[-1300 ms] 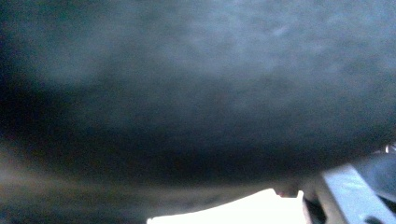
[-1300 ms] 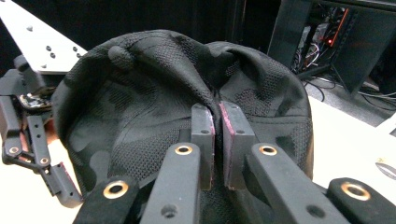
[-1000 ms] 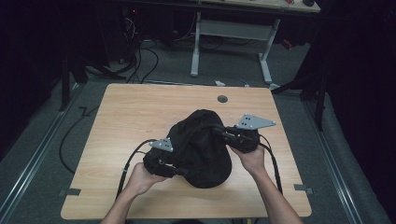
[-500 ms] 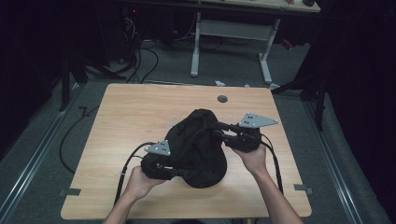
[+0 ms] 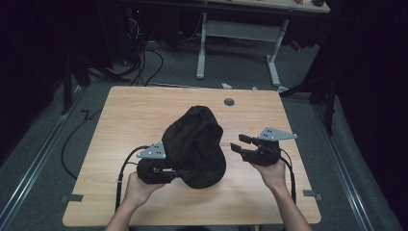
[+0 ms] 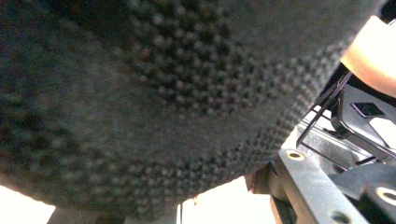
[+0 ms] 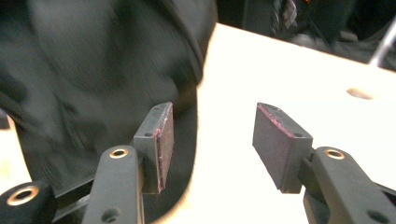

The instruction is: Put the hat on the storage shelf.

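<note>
one wooden table (image 5: 144,115) (dark room) | left gripper (image 5: 166,174) fingers clamp black bag (image 5: 197,144) | right gripper (image 7: 210,140) fingers just opened, empty

Place: I judge this a lab or test room, dimly lit.
Work surface: a plain wooden table (image 5: 144,110) with a round cable grommet (image 5: 229,102).
Floor: grey carpet; loose black cables (image 5: 144,62) trail across it.
Background: I see the white frame of a desk (image 5: 240,33) behind, with equipment in the dark.
Edges: metal floor rails (image 5: 33,154) flank the table.
</note>
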Available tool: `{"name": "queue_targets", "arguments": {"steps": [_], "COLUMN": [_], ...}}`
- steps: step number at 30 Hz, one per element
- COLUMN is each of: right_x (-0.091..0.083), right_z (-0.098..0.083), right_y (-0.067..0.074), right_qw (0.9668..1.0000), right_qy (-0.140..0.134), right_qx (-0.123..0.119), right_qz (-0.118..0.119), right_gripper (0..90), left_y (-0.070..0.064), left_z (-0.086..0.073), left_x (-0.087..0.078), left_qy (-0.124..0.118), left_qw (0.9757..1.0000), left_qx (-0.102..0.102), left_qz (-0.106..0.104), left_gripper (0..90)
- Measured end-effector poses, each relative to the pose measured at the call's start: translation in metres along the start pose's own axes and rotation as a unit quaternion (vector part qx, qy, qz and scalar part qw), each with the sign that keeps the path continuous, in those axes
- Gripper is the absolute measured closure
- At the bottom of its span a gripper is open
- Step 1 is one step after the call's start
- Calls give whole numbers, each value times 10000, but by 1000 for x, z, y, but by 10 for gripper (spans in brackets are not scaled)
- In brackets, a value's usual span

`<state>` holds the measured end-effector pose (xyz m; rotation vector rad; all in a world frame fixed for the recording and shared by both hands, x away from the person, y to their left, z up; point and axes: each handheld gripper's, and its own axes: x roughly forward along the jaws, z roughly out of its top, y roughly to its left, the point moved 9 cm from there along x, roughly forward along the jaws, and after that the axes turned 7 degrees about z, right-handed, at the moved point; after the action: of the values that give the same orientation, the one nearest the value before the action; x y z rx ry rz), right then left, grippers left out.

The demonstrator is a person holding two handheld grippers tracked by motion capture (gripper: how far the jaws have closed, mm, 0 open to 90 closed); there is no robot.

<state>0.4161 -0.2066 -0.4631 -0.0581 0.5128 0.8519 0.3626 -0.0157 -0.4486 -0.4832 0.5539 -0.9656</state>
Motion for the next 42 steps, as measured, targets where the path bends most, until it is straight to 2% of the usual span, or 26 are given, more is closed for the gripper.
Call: {"name": "queue_targets", "arguments": {"steps": [2,3,4,5,6,7,8,9,10,12,13,14,17,21,23,28,33,42], "right_x": [0,0,1,1,2,4,4,6,6,8,10,10,10,11,11,9,9,9], "right_z": [-14,-14,-28,-28,-43,-51,-51,-67,-67,-82,-95,-95,-111,-132,-133,-134,-135,-135], "right_y": [-6,-6,-10,-10,-14,-16,-16,-20,-20,-23,-28,-28,-33,-42,-43,-46,-48,-48], "right_qw": [9997,9997,9991,9991,9979,9973,9973,9956,9956,9937,9919,9919,9884,9826,9833,9792,9769,9771], "right_qy": [140,140,251,251,390,474,474,637,637,784,907,907,1042,1216,1132,1178,1178,1187], "right_qx": [148,148,282,282,426,462,462,521,521,591,584,584,665,722,648,576,679,651], "right_qz": [-94,-94,-193,-193,-279,-328,-328,-438,-438,-546,-675,-675,-877,-1203,-1268,-1546,-1651,-1643], "right_gripper": [478,478,476,476,471,467,467,467,467,466,466,466,463,428,424,391,347,342], "left_y": [1,1,1,2,2,2,1,1,1,0,0,-1,-3,-2,-1,1,7,15], "left_z": [3,3,4,5,6,8,8,9,10,11,12,14,19,27,28,37,46,59], "left_x": [-1,-1,-1,-2,-3,-4,-5,-5,-6,-7,-7,-8,-10,-13,-14,-19,-22,-22], "left_qy": [-97,-97,-130,-184,-226,-274,-294,-330,-339,-391,-401,-440,-539,-718,-739,-938,-1092,-1222], "left_qw": [9999,9999,9999,9998,9997,9995,9995,9993,9992,9989,9988,9987,9980,9966,9963,9943,9922,9894], "left_qx": [20,20,34,45,46,55,70,99,118,158,187,181,227,271,295,285,273,278], "left_qz": [69,69,86,100,110,121,133,148,169,188,195,201,224,301,315,408,529,738], "left_gripper": [719,720,721,721,723,724,724,726,726,728,729,729,729,729,728,727,726,726]}}
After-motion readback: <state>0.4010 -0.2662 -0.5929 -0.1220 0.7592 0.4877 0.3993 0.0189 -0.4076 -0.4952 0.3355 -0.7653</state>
